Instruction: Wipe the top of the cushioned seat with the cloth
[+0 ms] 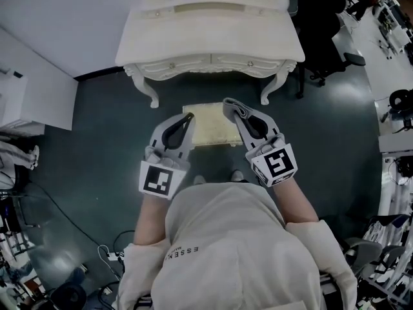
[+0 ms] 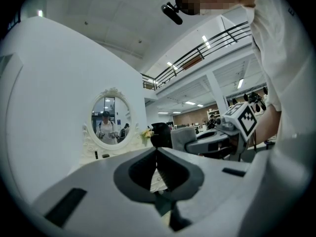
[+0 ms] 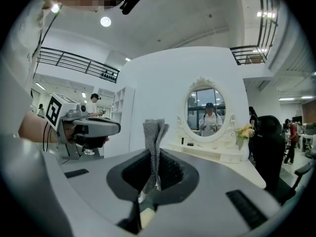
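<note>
The cushioned seat [image 1: 208, 124] is a pale cream square stool on the dark floor, just in front of a white dressing table [image 1: 210, 44]. A folded grey cloth [image 3: 154, 132] stands pinched between the jaws of my right gripper [image 1: 231, 106], which is shut on it; the cloth [image 1: 233, 106] hangs over the seat's right side. My left gripper [image 1: 188, 117] is shut with nothing in it and hovers over the seat's left side. Both grippers point up and forward, level with the table.
An oval mirror [image 3: 206, 107] and a flower posy [image 3: 245, 131] stand on the dressing table. A black office chair [image 1: 326, 24] is at the right. White cabinets [image 1: 26, 89] stand at the left. Cables [image 1: 97, 250] trail on the floor near the person's feet.
</note>
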`<action>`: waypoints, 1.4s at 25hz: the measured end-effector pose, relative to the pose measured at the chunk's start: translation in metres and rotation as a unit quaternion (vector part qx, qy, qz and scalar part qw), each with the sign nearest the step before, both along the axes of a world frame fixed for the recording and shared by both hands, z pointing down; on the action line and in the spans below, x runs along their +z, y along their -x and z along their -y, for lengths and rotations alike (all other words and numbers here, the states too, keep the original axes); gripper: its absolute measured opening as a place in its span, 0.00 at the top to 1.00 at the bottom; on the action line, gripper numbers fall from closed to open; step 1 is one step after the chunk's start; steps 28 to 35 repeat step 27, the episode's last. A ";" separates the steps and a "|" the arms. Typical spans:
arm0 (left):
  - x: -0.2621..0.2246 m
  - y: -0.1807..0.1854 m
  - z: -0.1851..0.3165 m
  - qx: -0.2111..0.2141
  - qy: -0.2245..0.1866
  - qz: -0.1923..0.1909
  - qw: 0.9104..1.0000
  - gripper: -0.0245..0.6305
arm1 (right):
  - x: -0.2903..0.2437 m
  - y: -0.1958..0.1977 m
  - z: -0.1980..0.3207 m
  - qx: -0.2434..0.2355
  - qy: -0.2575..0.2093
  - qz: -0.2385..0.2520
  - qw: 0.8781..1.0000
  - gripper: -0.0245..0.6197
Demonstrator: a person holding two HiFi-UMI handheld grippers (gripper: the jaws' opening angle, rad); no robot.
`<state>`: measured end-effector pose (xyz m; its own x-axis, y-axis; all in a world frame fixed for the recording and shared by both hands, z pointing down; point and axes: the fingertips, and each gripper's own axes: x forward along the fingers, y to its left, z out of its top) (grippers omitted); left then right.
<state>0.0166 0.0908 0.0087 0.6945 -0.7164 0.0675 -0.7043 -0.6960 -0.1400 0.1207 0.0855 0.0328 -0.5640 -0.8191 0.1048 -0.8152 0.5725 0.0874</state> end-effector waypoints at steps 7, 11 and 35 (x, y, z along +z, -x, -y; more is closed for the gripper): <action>0.005 -0.001 0.009 -0.003 0.008 0.002 1.000 0.96 | -0.001 0.002 0.003 -0.015 -0.002 -0.006 1.000 0.92; 0.007 0.001 0.015 -0.006 0.005 0.007 1.000 0.96 | 0.001 0.002 0.008 -0.010 0.002 -0.006 1.000 0.92; 0.000 -0.003 0.022 -0.007 0.016 -0.011 1.000 0.96 | 0.002 -0.011 0.023 0.026 0.023 0.008 0.999 0.92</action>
